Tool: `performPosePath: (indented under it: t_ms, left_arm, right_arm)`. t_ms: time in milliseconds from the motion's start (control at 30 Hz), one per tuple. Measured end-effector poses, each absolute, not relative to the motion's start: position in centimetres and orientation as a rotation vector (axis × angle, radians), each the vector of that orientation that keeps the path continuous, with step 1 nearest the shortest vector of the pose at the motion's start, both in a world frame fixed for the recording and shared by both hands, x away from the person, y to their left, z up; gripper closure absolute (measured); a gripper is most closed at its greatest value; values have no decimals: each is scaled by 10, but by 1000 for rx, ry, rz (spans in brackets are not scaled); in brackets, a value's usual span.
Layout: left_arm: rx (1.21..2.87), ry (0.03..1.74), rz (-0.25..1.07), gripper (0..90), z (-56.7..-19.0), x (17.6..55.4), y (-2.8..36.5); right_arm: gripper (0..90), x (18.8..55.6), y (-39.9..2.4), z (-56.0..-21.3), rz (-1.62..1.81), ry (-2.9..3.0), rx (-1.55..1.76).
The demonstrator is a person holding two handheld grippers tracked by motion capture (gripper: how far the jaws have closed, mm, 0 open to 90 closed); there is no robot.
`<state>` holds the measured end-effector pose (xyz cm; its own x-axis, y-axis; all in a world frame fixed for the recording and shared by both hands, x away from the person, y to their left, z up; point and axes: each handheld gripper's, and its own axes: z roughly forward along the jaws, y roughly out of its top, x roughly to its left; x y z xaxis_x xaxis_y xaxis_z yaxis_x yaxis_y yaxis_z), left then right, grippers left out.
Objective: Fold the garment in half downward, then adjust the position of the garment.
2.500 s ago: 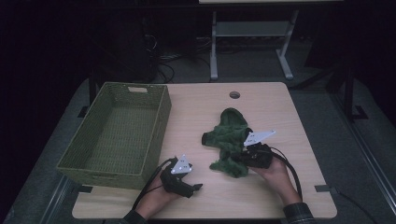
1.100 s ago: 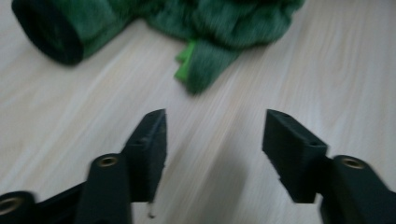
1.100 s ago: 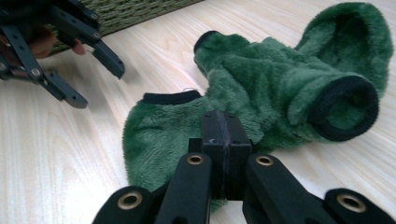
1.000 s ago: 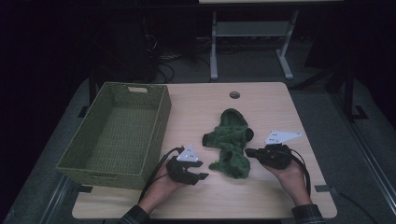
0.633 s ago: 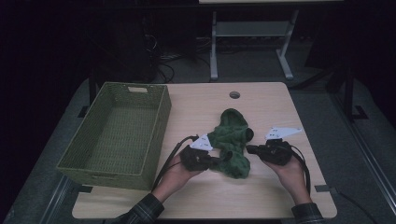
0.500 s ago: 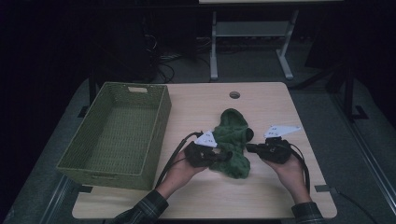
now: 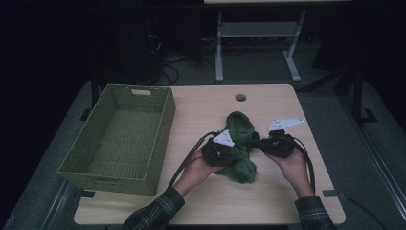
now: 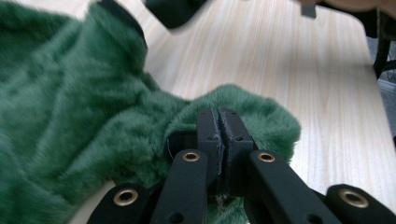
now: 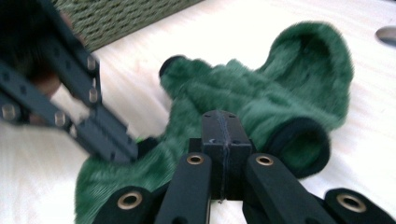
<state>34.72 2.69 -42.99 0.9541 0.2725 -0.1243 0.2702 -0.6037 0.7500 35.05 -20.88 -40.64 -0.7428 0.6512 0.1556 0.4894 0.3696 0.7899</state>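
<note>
A green furry garment (image 7: pixel 239 128) with black-lined cuffs lies rumpled on the wooden table (image 7: pixel 268 201), right of centre. My left gripper (image 7: pixel 235 154) comes at it from the left. In the left gripper view its jaws (image 8: pixel 218 114) stand pressed together with a fold of the garment (image 8: pixel 84 93) bunched at their tips. My right gripper (image 7: pixel 256 142) sits at the garment's right side. Its jaws (image 9: pixel 225 117) are shut, pads touching, just above a sleeve cuff of the garment (image 9: pixel 261 88). The left gripper (image 9: pixel 133 148) also shows there, its tip in the fur.
A green woven basket (image 7: pixel 163 120) stands on the left half of the table with nothing inside. A round cable hole (image 7: pixel 240 97) sits near the far edge. Cables trail from both grippers toward the person. Bare wood lies in front of the garment.
My left gripper has travelled right from beside the basket into the garment's left side. The right gripper shifted slightly left toward the garment.
</note>
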Motion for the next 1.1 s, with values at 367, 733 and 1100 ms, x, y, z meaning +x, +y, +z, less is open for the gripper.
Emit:
performPosePath:
  t_ms: [367, 733, 1100]
  left_arm:
    - [2294, 381, -26, 898, -447, 345, 23]
    - [2286, 386, -33, 899, -453, 344, 22]
    - [2291, 392, -29, 899, -453, 342, 22]
  right_arm:
    - [778, 386, -201, -396, 1280, 2424, 1068]
    - [678, 433, -198, -390, 1213, 2392, 1109]
    - [620, 483, -183, -404, 1113, 2420, 1148]
